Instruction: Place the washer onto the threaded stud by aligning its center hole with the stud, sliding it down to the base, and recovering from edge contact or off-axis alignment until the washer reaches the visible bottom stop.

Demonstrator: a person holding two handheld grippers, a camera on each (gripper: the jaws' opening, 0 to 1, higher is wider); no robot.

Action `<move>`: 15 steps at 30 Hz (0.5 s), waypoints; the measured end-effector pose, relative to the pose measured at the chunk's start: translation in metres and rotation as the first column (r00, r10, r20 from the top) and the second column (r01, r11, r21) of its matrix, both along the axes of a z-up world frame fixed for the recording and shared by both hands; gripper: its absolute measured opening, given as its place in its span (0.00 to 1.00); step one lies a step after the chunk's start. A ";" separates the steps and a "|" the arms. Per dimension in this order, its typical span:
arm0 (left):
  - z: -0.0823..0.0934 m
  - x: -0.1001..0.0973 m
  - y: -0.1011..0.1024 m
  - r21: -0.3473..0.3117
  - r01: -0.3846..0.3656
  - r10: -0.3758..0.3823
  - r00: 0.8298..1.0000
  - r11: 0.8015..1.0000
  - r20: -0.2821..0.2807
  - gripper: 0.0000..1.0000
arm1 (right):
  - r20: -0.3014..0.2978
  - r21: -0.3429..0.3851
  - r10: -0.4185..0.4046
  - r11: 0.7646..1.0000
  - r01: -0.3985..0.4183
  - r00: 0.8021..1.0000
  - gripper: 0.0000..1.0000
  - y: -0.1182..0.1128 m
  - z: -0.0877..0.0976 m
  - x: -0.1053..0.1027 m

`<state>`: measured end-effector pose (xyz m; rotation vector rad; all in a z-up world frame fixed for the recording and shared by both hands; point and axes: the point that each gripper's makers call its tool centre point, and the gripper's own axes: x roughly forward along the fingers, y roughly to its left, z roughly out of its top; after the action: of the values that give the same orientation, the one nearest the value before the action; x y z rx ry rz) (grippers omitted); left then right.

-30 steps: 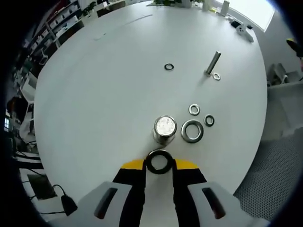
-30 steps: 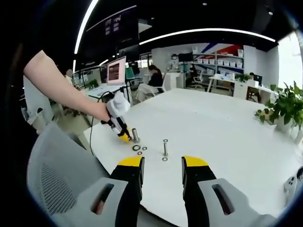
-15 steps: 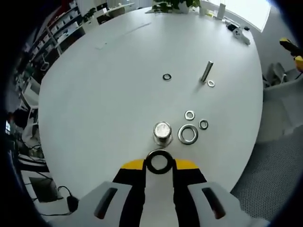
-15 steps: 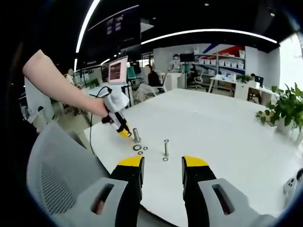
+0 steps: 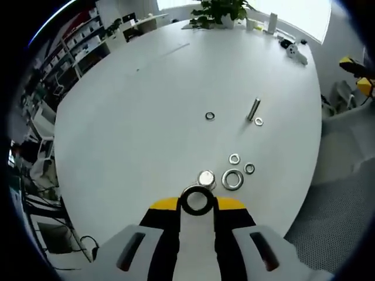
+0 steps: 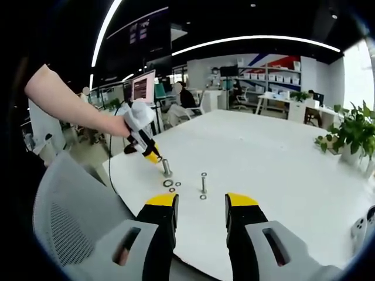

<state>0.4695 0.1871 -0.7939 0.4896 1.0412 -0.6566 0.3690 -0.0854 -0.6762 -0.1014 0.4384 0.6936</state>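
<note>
Left gripper (image 5: 197, 202) pinches a black washer (image 5: 197, 200) just above the threaded stud (image 5: 206, 179) near the worktop (image 5: 129, 117) edge; right gripper (image 6: 201, 202) jaws spread.

Left gripper (image 5: 197, 202): I lifted it higher, off the stud (image 5: 205, 179).
Washer (image 5: 196, 200): came up too, toward 6 o'clock.

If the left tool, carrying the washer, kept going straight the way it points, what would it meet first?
Probably the threaded stud, just beyond the washer held in the left tool. Depth is unclear, so it may pass slightly off-axis.
</note>
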 end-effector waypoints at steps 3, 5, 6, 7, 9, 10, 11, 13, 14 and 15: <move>0.009 0.002 -0.003 -0.011 0.008 -0.008 1.000 1.000 0.017 0.19 | 0.004 0.002 -0.005 1.000 0.005 1.000 0.34 -0.001 0.001 0.000; 0.014 0.003 -0.005 -0.018 0.022 -0.022 0.999 1.000 0.024 0.19 | 0.005 0.006 -0.010 1.000 0.010 1.000 0.34 -0.002 0.001 0.001; 0.016 0.003 -0.006 -0.016 0.029 -0.029 0.999 0.999 0.027 0.19 | 0.005 0.008 -0.012 1.000 0.012 1.000 0.34 -0.002 0.002 0.001; 0.019 0.004 -0.007 -0.016 0.038 -0.038 0.999 0.999 0.033 0.19 | 0.005 0.009 -0.013 1.000 0.013 1.000 0.34 -0.002 0.002 0.001; 0.021 0.006 -0.008 -0.020 0.043 -0.042 0.999 0.999 0.032 0.19 | 0.004 0.008 -0.015 1.000 0.015 1.000 0.34 -0.003 0.002 0.001; 0.022 0.007 -0.009 -0.022 0.046 -0.045 0.998 0.999 0.033 0.19 | 0.004 0.008 -0.015 1.000 0.015 1.000 0.34 -0.003 0.002 0.001; 0.023 0.008 -0.011 -0.027 0.050 -0.049 0.998 0.998 0.031 0.19 | 0.004 0.009 -0.015 1.000 0.015 1.000 0.34 -0.003 0.002 0.002; 0.022 0.006 -0.017 -0.029 0.064 -0.064 0.998 0.997 0.026 0.19 | 0.007 0.009 -0.015 1.000 0.015 1.000 0.34 -0.003 0.002 0.002; 0.020 0.006 -0.019 -0.025 0.074 -0.074 0.997 0.997 0.022 0.19 | 0.006 0.009 -0.016 1.000 0.016 1.000 0.34 -0.003 0.002 0.002; 0.019 0.005 -0.020 -0.019 0.084 -0.083 0.996 0.996 0.017 0.19 | 0.007 0.010 -0.017 1.000 0.017 1.000 0.34 -0.003 0.002 0.002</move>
<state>0.4745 0.1669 -0.7754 0.5223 1.0024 -0.7355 0.3708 -0.0884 -0.6740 -0.0908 0.4288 0.6782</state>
